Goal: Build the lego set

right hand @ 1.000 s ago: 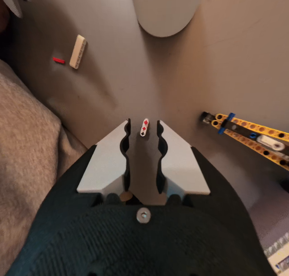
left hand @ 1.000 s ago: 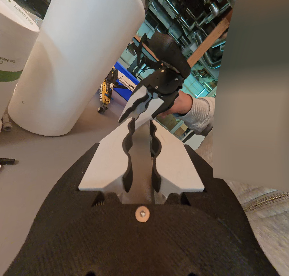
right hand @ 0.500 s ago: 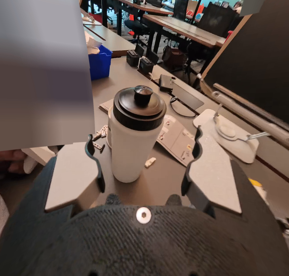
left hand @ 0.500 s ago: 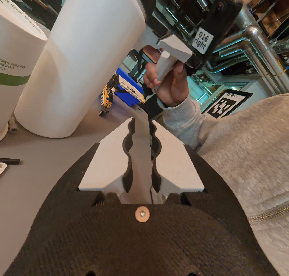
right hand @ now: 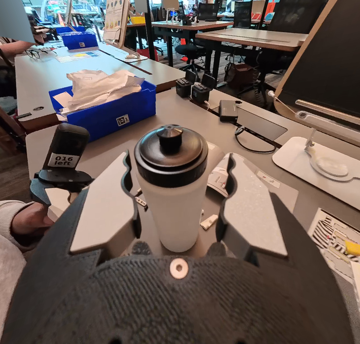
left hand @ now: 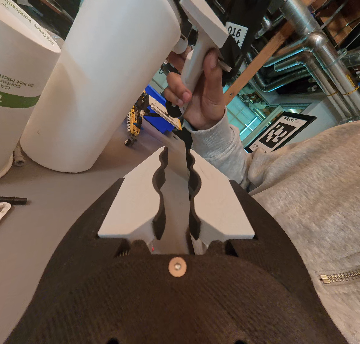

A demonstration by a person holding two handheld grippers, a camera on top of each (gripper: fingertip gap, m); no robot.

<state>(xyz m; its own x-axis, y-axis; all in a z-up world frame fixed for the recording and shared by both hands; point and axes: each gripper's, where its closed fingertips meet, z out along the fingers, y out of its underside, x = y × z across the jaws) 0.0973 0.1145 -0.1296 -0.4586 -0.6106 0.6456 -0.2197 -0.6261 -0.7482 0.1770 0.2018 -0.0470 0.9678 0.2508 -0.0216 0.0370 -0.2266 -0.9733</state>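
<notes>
The right gripper [right hand: 178, 180] has swung up, fingers wide around a bottle [right hand: 173, 190]; left gripper [left hand: 176, 169] narrowly parted, seemingly empty.

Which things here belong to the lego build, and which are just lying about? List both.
For the build:
yellow lego model
white beam
small holed piece
instruction sheet

Lying about:
bottle
blue bin of crumpled paper
paper cup
chargers
</notes>
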